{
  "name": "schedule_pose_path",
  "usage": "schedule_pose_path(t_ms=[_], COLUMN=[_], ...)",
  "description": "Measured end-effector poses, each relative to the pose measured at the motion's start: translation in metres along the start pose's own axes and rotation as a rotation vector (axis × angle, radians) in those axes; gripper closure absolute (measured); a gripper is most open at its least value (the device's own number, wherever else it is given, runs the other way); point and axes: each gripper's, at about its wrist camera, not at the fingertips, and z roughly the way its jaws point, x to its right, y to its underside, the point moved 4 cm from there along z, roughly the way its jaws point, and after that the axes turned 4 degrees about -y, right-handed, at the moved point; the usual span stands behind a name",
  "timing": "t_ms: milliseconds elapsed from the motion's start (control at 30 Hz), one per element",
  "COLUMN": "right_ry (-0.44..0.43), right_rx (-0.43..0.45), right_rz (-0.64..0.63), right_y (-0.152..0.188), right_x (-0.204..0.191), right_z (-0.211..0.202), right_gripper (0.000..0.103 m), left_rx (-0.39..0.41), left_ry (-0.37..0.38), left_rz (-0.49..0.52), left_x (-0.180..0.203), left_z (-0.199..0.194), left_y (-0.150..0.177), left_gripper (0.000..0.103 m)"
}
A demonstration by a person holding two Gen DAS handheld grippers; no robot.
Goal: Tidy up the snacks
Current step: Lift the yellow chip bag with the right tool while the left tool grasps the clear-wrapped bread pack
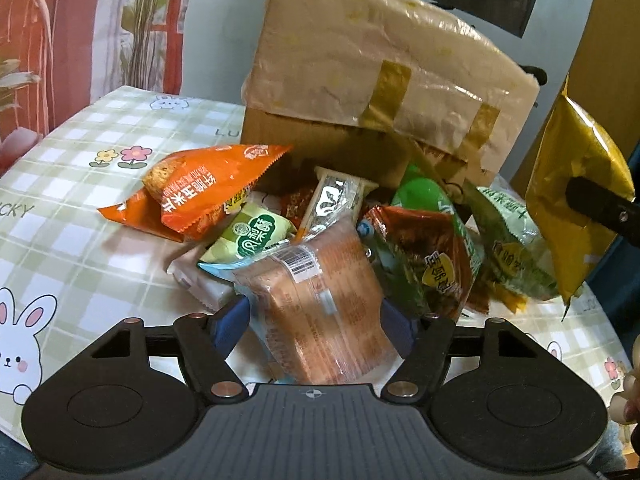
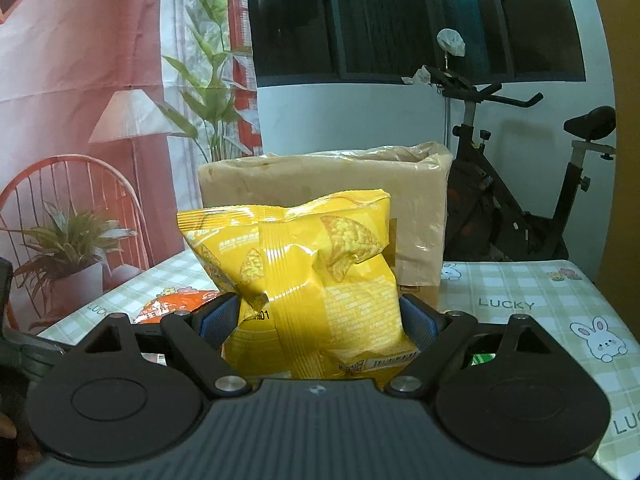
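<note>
Left claw (image 1: 316, 316) half-shut around the clear pack (image 1: 320, 304) before the box (image 1: 360, 80), right claw (image 2: 320, 312) clamping the chips (image 2: 304, 280): squeeze harder and either crushes.

Checked bunny tablecloth (image 1: 72, 240) under a cardboard box (image 1: 360, 80) and heaped snack packets (image 1: 320, 240)

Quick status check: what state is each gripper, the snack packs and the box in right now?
Left gripper: open around the clear bread pack.
Right gripper: shut on the yellow chip bag, held upright.
Cardboard box: on the table, top taped over.
Orange snack bag: lying on the table.
</note>
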Motion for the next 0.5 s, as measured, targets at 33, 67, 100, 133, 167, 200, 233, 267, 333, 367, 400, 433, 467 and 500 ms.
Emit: schedule_pose_path(t_ms=[33, 67, 100, 133, 167, 200, 233, 267, 333, 367, 400, 433, 467, 500], right_ry=[0.0, 0.001, 0.001, 0.0, -0.002, -0.004, -0.005, -0.006, -0.009, -0.01, -0.008, -0.007, -0.007, -0.006], right_rx=[0.0, -0.001, -0.003, -0.005, -0.008, -0.01, -0.013, -0.014, -0.016, -0.019, -0.02, -0.022, -0.026, -0.028], right_rz=[0.001, 0.0, 0.0, 0.0, 0.001, 0.002, 0.003, 0.004, 0.006, 0.006, 0.005, 0.005, 0.006, 0.007], right_y=[0.0, 0.001, 0.001, 0.001, 0.002, 0.002, 0.002, 0.003, 0.004, 0.004, 0.005, 0.006, 0.005, 0.006], right_x=[0.001, 0.001, 0.001, 0.001, 0.002, 0.003, 0.003, 0.002, 0.003, 0.003, 0.002, 0.002, 0.002, 0.002], right_z=[0.001, 0.002, 0.003, 0.004, 0.005, 0.005, 0.006, 0.007, 0.008, 0.009, 0.009, 0.01, 0.011, 0.012], right_gripper=[0.016, 0.016, 0.016, 0.016, 0.016, 0.016, 0.016, 0.016, 0.016, 0.016, 0.016, 0.016, 0.016, 0.016], left_rx=[-0.003, -0.005, -0.008, -0.012, -0.017, -0.02, -0.019, -0.018, -0.015, -0.013, -0.011, -0.009, -0.009, -0.009], left_ry=[-0.004, -0.009, -0.012, -0.013, -0.014, -0.011, -0.007, -0.003, -0.005, -0.005, -0.002, -0.001, 0.001, 0.004], left_rz=[0.0, 0.001, 0.001, 0.003, 0.003, 0.001, -0.004, -0.007, 0.0, 0.002, 0.003, 0.002, 0.001, 0.0], left_x=[0.0, 0.0, 0.0, 0.001, 0.001, 0.001, 0.001, 0.002, 0.004, 0.005, 0.005, 0.006, 0.006, 0.005], left_z=[0.003, 0.004, 0.006, 0.008, 0.009, 0.011, 0.012, 0.013, 0.017, 0.018, 0.019, 0.021, 0.022, 0.022], left_y=[0.001, 0.002, 0.002, 0.003, 0.003, 0.003, 0.003, 0.003, 0.003, 0.003, 0.003, 0.004, 0.004, 0.003], left_gripper=[0.029, 0.029, 0.029, 0.029, 0.029, 0.027, 0.026, 0.025, 0.021, 0.02, 0.019, 0.018, 0.017, 0.018])
